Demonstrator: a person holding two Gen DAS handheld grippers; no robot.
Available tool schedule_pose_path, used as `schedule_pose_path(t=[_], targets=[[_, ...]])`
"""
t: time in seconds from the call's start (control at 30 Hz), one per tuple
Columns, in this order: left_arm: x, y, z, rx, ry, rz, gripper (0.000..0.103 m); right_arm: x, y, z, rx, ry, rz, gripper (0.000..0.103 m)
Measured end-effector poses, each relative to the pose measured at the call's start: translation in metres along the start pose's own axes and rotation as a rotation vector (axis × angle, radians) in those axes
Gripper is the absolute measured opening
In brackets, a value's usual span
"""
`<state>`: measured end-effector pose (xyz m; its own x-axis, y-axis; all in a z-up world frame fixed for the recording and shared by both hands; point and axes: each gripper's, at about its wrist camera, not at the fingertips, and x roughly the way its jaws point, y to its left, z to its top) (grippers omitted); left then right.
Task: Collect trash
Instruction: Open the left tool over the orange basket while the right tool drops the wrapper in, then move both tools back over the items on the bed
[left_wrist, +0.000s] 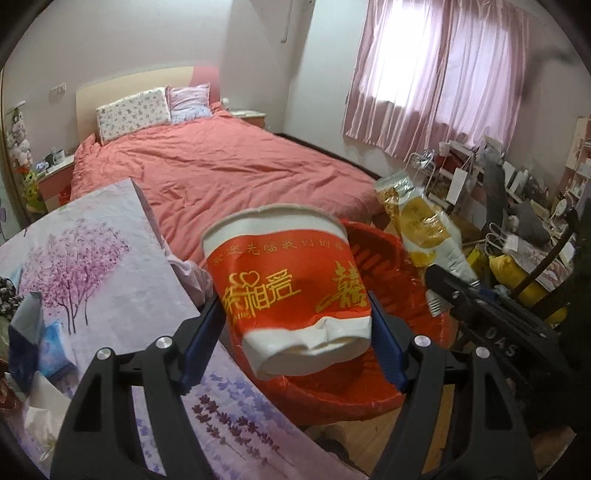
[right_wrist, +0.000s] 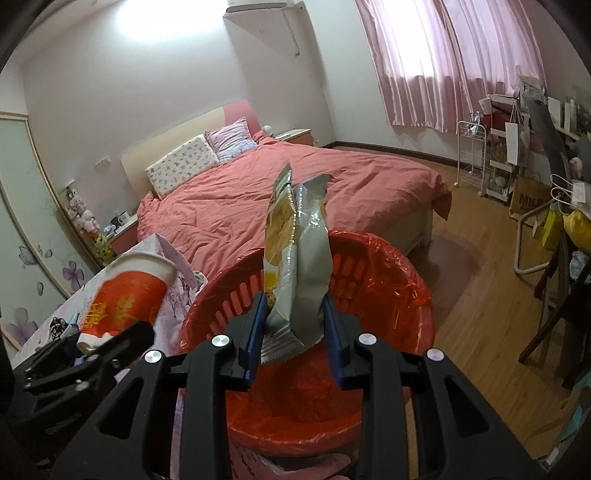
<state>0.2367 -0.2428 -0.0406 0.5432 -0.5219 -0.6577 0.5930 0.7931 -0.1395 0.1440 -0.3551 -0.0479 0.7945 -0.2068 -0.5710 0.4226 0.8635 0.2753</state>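
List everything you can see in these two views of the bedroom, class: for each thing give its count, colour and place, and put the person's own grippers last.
cup: 1, red and white, crushed, in the left gripper beside the bin
wrapper: 1, yellow and silver, in the right gripper above the bin
bin: 1, red with a red liner, on the floor by the bed's foot
bed: 1, pink cover, mid-room
pillows: 2, floral white and lilac, at the headboard
curtains: pink, over the window on the right
floral cloth: 1, lilac, left foreground
rack: 1, white, under the window
left gripper: 1, black with blue pads, shut on the cup
right gripper: 1, black with blue pads, shut on the wrapper
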Motion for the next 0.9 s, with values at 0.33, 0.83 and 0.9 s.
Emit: schedule_pose_path(t=[0.33,0.83,0.9], targets=[[0.008,0.019,-0.01,-0.012,0.035,0.056,0.082,-0.001,0.0,-0.003,-0.005,0.019,-0.029,0.049],[-0.066,0.077,-0.036,-0.08,-0.01,0.211,0.082,-0.022,0.05,-0.008,-0.122,0.004,-0.004,0.049],[-0.08,0.089,-0.04,-0.096,-0.02,0.241,0.082,-0.024,0.061,-0.012,-0.142,0.011,0.017,0.049]])
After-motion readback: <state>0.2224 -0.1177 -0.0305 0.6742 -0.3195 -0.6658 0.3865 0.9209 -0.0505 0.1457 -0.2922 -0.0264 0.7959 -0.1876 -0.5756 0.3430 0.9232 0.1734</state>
